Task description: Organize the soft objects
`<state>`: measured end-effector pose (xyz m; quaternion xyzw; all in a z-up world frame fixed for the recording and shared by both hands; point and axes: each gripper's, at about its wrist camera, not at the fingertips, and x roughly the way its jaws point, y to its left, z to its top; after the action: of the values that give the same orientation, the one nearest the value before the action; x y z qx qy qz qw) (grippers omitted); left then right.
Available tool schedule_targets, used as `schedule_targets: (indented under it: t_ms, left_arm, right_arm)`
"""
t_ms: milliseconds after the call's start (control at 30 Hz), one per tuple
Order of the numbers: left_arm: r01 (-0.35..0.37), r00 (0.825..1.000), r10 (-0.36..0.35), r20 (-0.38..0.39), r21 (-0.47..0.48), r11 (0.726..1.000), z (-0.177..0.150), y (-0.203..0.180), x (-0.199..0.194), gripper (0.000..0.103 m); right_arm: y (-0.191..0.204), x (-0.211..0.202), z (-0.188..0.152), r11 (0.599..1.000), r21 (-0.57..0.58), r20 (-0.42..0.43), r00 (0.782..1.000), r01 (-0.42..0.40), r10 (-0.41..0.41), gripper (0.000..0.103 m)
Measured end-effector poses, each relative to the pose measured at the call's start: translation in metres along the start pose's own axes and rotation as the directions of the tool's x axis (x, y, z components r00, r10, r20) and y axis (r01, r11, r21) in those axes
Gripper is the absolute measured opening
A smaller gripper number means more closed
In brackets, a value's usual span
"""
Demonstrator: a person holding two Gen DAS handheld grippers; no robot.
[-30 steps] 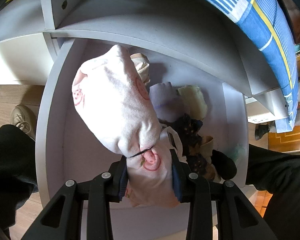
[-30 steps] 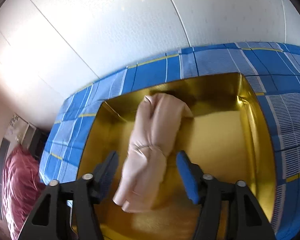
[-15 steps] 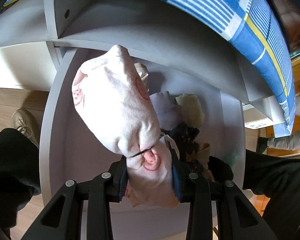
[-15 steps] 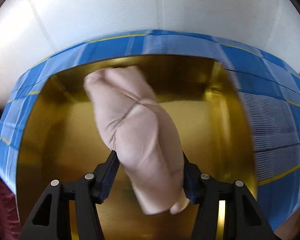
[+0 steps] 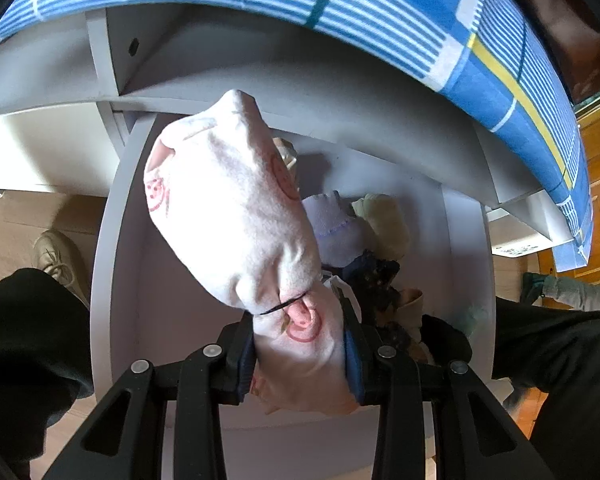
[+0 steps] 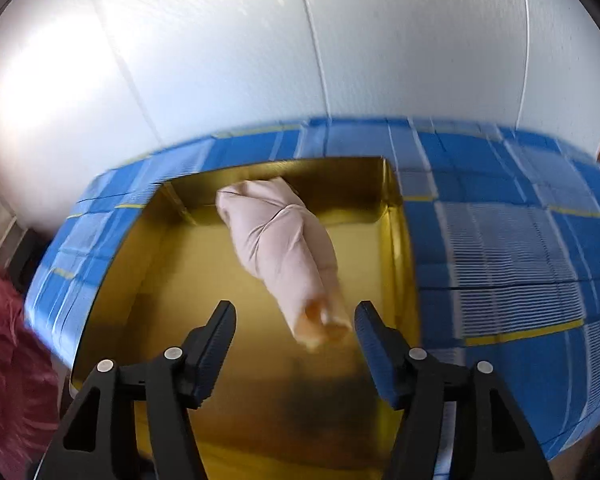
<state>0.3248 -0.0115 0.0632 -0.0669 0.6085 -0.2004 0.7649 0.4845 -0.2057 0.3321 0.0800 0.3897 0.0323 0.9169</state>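
The left gripper [image 5: 300,344] is clamped tight on a pink sock bundle [image 5: 236,216] printed with red smiley faces; the bundle rises from the jaws toward eleven o'clock, above an open white drawer [image 5: 116,280]; in the drawer, at about two o'clock from the jaws, lie a pale lilac sock [image 5: 336,224], a yellowish sock [image 5: 384,220] and some dark socks [image 5: 376,280], all touching in a heap; a blue checked cloth [image 5: 380,12] hangs over the cabinet top at twelve o'clock; a person's dark trouser legs [image 5: 24,336] flank the drawer.

The right gripper [image 6: 296,332] stands half wide, its jaws having just been opening, pressing on nothing; a plain pink roll of cloth [image 6: 284,248] lies in a gold tray [image 6: 396,208], its near end between the fingertips, close to the right one; the tray sits on the blue checked cloth [image 6: 500,240]; a white wall [image 6: 300,40] fills twelve o'clock.
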Motion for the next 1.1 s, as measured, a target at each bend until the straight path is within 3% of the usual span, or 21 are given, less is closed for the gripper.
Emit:
schedule_targets:
  t_ms: [300, 567, 767, 933, 1100]
  left_arm:
    - [-0.025, 0.999, 0.024, 0.043, 0.041, 0.999, 0.0, -0.006, -0.01, 0.037]
    - [-0.008, 0.991, -0.001, 0.131, 0.075, 0.997, -0.003, -0.012, -0.045, 0.037]
    - [-0.004, 0.98, -0.02, 0.199, 0.12, 0.993, -0.009, -0.022, -0.078, 0.037]
    - [-0.004, 0.974, -0.034, 0.222, 0.167, 0.986, -0.018, -0.032, -0.097, 0.037]
    - [0.003, 0.977, -0.044, 0.207, 0.196, 0.981, -0.03, -0.033, -0.106, 0.037]
  right_arm:
    - [-0.052, -0.045, -0.074, 0.997, -0.046, 0.088, 0.994, -0.057, 0.061, 0.063]
    - [-0.051, -0.066, -0.143, 0.965, -0.199, 0.078, 0.978, -0.173, 0.192, 0.063]
    - [-0.04, -0.029, -0.173, 0.945, -0.226, -0.137, 0.969, -0.235, 0.208, 0.063]
    - [-0.035, 0.012, -0.193, 0.957, -0.204, -0.326, 0.936, -0.204, 0.13, 0.063]
    - [-0.046, 0.029, -0.204, 0.972, -0.162, -0.398, 0.913, -0.168, 0.091, 0.063]
